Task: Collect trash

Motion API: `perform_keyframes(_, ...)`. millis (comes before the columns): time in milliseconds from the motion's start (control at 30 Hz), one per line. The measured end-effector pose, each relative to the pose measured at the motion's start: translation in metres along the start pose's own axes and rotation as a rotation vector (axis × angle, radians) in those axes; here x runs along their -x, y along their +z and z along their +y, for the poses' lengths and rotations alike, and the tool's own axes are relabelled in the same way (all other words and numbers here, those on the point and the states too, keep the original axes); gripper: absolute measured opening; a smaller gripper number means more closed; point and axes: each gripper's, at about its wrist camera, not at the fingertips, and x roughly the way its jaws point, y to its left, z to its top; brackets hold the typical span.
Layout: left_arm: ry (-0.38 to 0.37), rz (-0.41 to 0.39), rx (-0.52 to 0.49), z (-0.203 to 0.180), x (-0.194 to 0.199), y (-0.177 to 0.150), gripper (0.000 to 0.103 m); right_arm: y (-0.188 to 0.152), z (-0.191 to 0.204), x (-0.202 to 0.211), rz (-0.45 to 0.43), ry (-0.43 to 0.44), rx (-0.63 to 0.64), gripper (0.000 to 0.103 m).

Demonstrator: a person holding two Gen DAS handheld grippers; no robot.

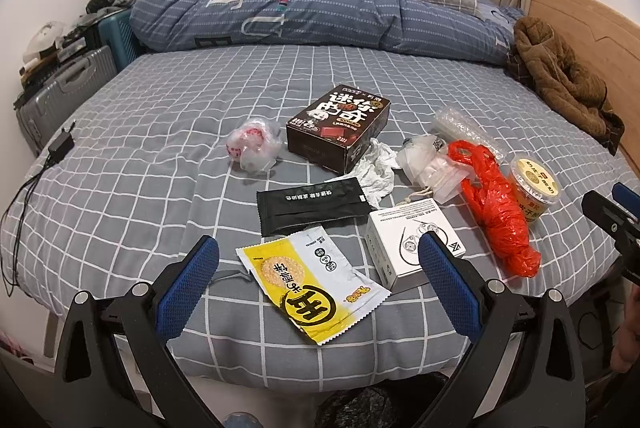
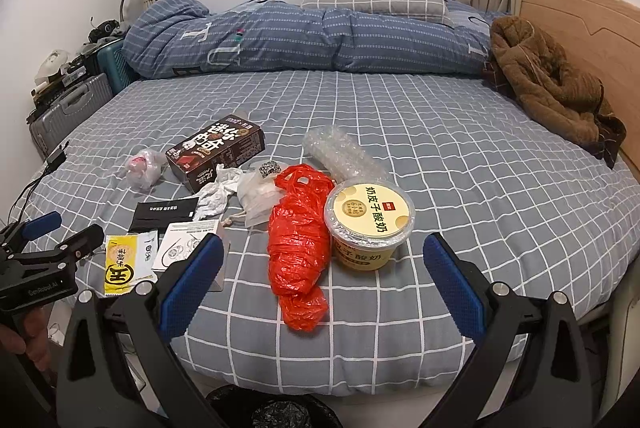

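Trash scattered on a grey checked bed [image 1: 160, 115], both grippers hovering empty at its near edge.

Left gripper [image 1: 319, 268] spread wide over the yellow wrapper [image 1: 316, 288]; right gripper [image 2: 323, 268] spread wide before the red bag [image 2: 298, 240], which touches the yogurt cup [image 2: 368, 224]. Brown box [image 1: 340, 125] lies beyond the bag.

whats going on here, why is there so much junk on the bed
A person is holding a two-finger gripper in each hand at the edge of a bed, about to clear trash off it. Nothing has been picked up yet: the left gripper is open above the yellow snack wrapper, and the right gripper is open in front of the red plastic bag and the yogurt cup. A dark snack box, a black packet, a white box and crumpled tissue also lie there.
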Motion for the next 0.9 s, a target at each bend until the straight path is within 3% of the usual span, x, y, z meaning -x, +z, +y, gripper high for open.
perform_keyframes(900,0.003,-0.017,-0.009,-0.0011,0.0085,0.0043,0.097,0.0036,-0.0011,0.0010,-0.008,-0.004,0.008,0.096)
